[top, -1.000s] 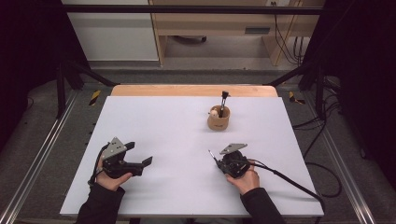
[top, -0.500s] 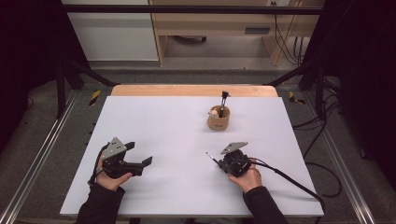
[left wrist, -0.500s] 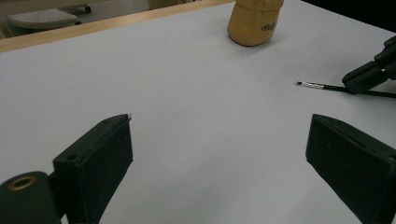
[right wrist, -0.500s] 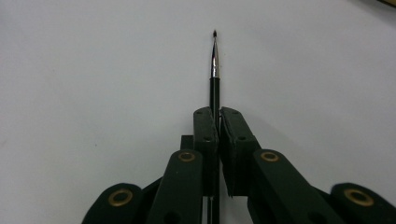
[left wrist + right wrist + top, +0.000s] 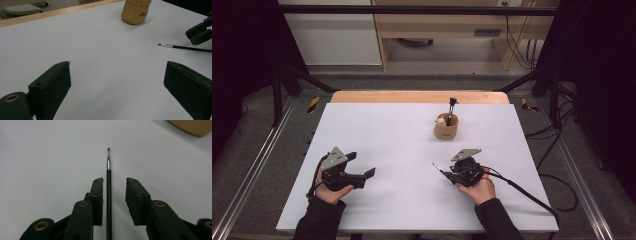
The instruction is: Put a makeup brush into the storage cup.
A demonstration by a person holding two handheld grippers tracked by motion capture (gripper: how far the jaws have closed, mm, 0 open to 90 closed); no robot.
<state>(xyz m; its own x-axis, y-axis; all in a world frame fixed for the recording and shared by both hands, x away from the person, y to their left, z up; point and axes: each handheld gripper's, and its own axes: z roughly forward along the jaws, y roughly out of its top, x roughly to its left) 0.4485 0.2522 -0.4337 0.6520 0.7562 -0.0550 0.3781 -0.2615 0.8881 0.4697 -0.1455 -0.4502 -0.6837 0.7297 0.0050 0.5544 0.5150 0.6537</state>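
Both forearms, in dark sleeves, entered from the near edge of the high view. The left hand (image 5: pixel 328 191) held the left gripper (image 5: pixel 362 176) low over the surface, pointing to the right, its jaws set wide apart with nothing between them. The right hand (image 5: pixel 478 188) held the right gripper (image 5: pixel 445 172) pointing left, tilted downward. Its jaws stood partly apart, not closed on anything. A cable trailed from the right gripper toward the right.

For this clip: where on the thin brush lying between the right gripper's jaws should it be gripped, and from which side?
Probably the black handle of the brush, behind its silver ferrule, with the right gripper closing across its width from above. It lies flat on the white table, and the jaws already straddle it.
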